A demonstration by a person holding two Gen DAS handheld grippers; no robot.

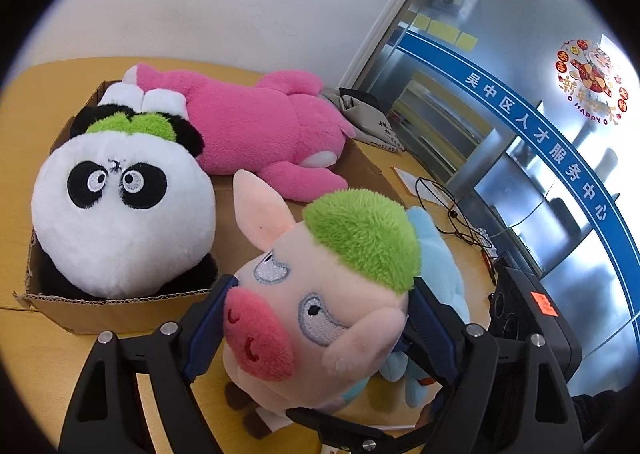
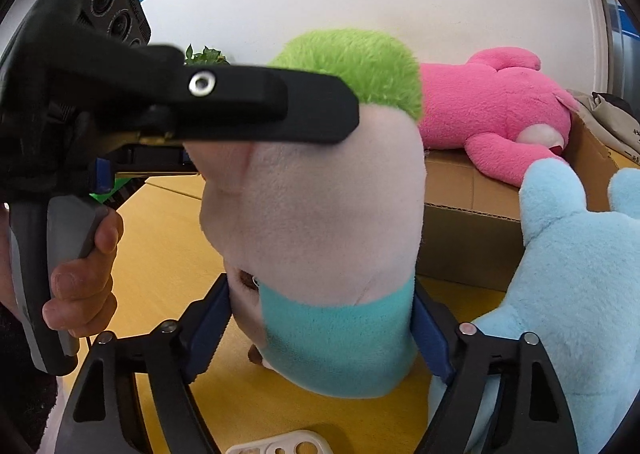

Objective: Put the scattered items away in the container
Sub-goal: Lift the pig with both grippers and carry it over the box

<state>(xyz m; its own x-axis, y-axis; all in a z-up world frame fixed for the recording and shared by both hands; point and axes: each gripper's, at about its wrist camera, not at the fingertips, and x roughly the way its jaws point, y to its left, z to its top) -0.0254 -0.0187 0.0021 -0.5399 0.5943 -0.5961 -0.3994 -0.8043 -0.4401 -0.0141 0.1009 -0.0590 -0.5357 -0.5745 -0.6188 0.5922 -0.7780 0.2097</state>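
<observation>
You've got the pig plush [image 1: 320, 302] pinned from two directions, which makes sense for something this floppy and top-heavy. Your left claw [image 1: 316, 318] is clamped on the head, one pad by the snout and the other behind the cheek, so the face can't roll. Your right claw [image 2: 320, 330] is closed around the teal-clad body lower down, squeezing it just under the pale head. In the right wrist view you can see the left claw's black finger [image 2: 272, 109] pressed across the top of the head by the green tuft.

The pig sits just in front of the cardboard box [image 1: 120, 312], upright-ish over the yellow tabletop [image 1: 36, 338]; I can't tell whether its feet touch the wood or not. The box already holds the panda [image 1: 120, 213] at the near end and the pink plush [image 1: 264, 129] lying along the back. There's a bare patch of box floor between them, right behind the pig's ear, so that looks like your obvious drop spot.

The blue plush [image 2: 568, 294] is leaning right against your right claw, outside the box. I'd guess it goes in after this one. Watch that it doesn't get dragged along when you lift.
</observation>
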